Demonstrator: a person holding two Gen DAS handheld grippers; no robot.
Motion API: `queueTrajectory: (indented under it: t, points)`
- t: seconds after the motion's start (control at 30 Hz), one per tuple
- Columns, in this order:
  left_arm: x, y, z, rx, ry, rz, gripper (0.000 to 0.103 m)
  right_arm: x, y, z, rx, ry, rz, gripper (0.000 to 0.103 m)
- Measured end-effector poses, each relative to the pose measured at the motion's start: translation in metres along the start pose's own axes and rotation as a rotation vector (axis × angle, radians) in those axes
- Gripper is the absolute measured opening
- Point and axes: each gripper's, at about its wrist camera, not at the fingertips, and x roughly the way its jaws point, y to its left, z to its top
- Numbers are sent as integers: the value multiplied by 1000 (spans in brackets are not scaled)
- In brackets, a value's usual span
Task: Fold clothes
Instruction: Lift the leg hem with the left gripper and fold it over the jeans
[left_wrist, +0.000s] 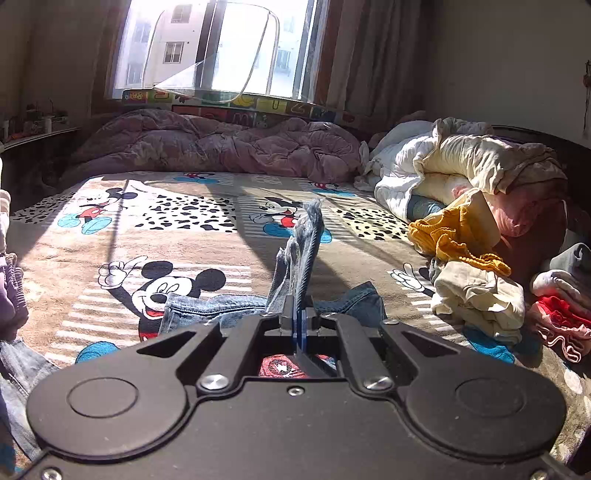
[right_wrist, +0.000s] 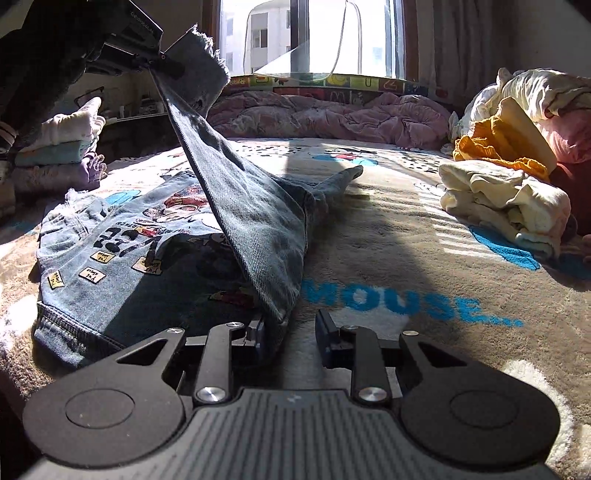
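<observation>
Left gripper (left_wrist: 300, 314) clamps denim jacket (right_wrist: 122, 251).

Bed blanket (right_wrist: 388, 240): denim jacket (right_wrist: 122, 243), cream clothes (right_wrist: 498, 199), pink duvet (left_wrist: 221, 144).

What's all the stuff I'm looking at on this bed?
denim jacket: one, blue with cartoon patches, near left of bed, one sleeve lifted
bedspread: one, beige with cartoon mice, covering bed
quilt: one, mauve, crumpled under window
duvet: one, white-cream, heaped far right
yellow garment: one, mustard, right
cream clothes: one bundle, right
folded stack: one, pastel, far left
left gripper: black, shut on sleeve
right gripper: black, open, beside jacket edge
</observation>
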Motion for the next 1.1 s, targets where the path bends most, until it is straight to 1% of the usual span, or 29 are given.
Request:
queueTrajectory:
  t: [0.1,0.2,0.27,0.33,0.43,0.5,0.63,0.67,0.7,0.8,0.87,0.9,1.03,1.1]
  points:
    - [-7,20,-13,-5,8,33,1,-1,6,0,-34,0,3,28]
    - [-5,39,-30,29,25,110,1,-2,12,0,-69,-1,11,29]
    - [3,58,-43,7,64,150,1,-5,17,0,-96,-22,41,28]
    - [8,72,-55,-23,92,165,1,-7,25,-1,-140,-35,52,28]
    - [11,81,-69,-35,114,165,1,-7,35,-3,-193,-34,66,28]
    - [10,80,-70,-28,106,163,1,-7,39,-4,-219,-34,66,28]
    - [-3,79,-61,-42,30,134,1,-5,39,-4,-224,-14,57,28]
    - [-4,79,-61,-45,22,130,1,-6,38,-4,-221,-13,60,28]
    - [-2,79,-63,-43,26,131,1,-6,38,-4,-224,-8,62,28]
    - [10,82,-69,-28,69,153,1,-7,41,-7,-248,-10,55,28]
    - [11,85,-66,-43,59,143,1,-9,43,-9,-264,-24,31,28]
    - [13,86,-64,-46,53,140,1,-8,44,-10,-268,-17,35,28]
    - [21,87,-51,-17,43,144,2,-6,46,-14,-288,-6,26,28]
    - [25,90,-51,-17,49,146,1,-6,45,-15,-292,-4,28,28]
